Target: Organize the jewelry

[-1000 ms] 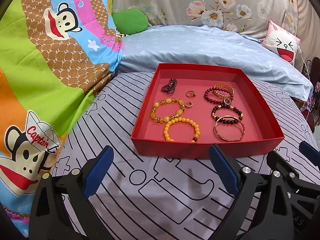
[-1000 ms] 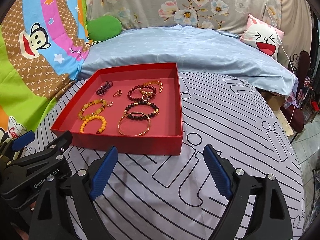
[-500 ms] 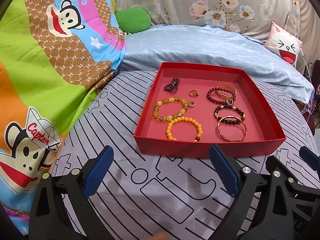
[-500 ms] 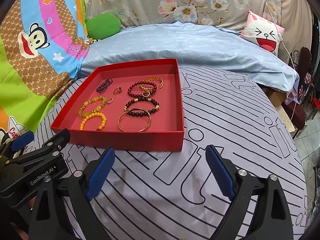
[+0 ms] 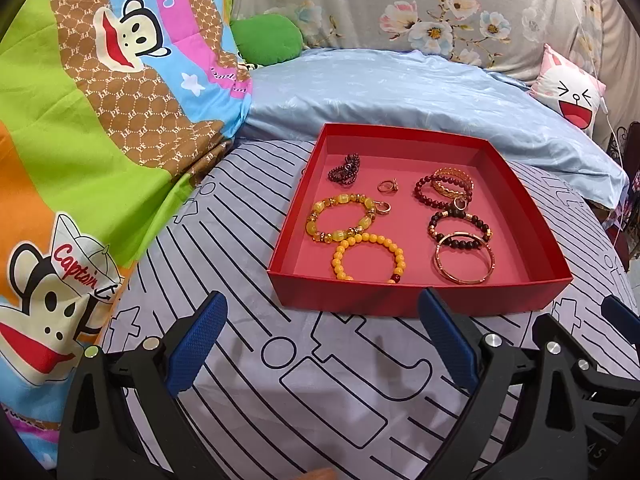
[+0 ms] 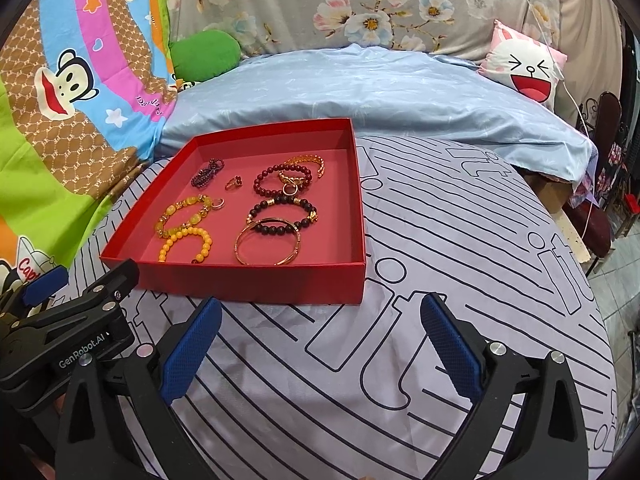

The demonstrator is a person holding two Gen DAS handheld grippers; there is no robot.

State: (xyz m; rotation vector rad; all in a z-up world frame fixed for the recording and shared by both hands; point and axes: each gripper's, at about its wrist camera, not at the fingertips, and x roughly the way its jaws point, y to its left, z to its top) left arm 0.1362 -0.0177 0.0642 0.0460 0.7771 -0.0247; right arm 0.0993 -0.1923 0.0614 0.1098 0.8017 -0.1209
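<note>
A red tray lies on the grey line-patterned bedsheet. It holds several pieces: two yellow bead bracelets, dark bead bracelets, a gold bangle, a small ring and a dark bead string. My left gripper is open and empty, just in front of the tray. My right gripper is open and empty, in front of the tray's right corner. Each gripper shows at the edge of the other's view.
A colourful monkey-print quilt rises on the left. A light blue duvet lies behind the tray, with a green cushion and a pink-faced pillow. The bed's edge drops off at the right.
Both views have shifted slightly; the tray sits a little closer and more to the right in the left view. Both grippers stay open and empty.
</note>
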